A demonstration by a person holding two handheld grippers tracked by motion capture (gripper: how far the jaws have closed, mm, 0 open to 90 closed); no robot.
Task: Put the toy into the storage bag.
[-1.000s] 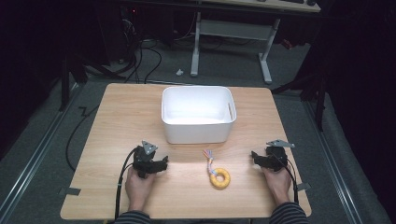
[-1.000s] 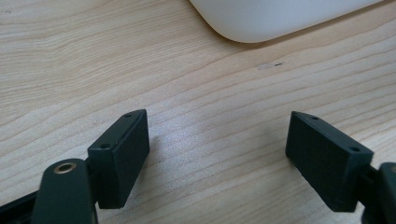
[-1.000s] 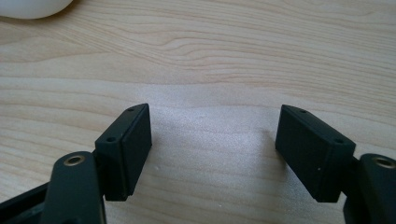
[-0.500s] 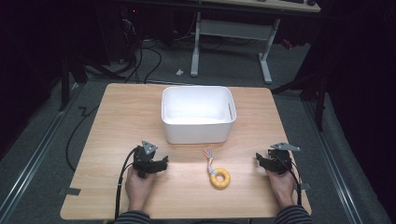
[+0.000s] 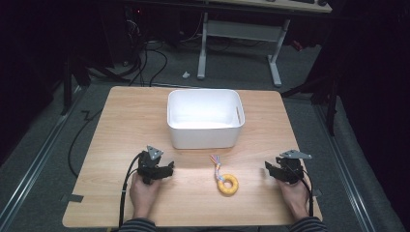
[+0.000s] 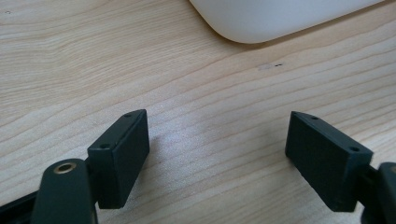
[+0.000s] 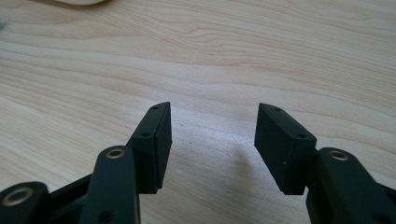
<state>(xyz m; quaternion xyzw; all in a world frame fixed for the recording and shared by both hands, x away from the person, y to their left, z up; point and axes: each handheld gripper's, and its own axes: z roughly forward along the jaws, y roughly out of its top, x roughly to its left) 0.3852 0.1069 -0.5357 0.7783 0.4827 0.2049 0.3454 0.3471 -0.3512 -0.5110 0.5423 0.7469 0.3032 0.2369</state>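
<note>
In the high view, a wooden worktop [image 5: 121, 116] fills the middle of the frame, with a white bin [image 5: 205, 118] standing in its upper centre. Below the bin, slightly right of centre, lies a yellow ring toy [image 5: 227, 183] with a short multicoloured cord [image 5: 215, 162] running from it up toward the bin; the ring rests flat on the wood and nothing touches it. The left gripper [image 5: 167, 170] sits at the lower left of the worktop, held in a hand [image 5: 144, 191] that enters from the bottom edge, well apart from the ring. In the left gripper view its fingers [image 6: 122, 151] are spread wide over bare wood, with the bin's rounded corner at the top of the frame. The right gripper [image 5: 269, 167] sits at the lower right, near the ring but apart from it, its tips pointing toward the ring. In the right gripper view its fingers [image 7: 152, 140] stand partly apart, having just been closing, with only bare wood between them.
</note>
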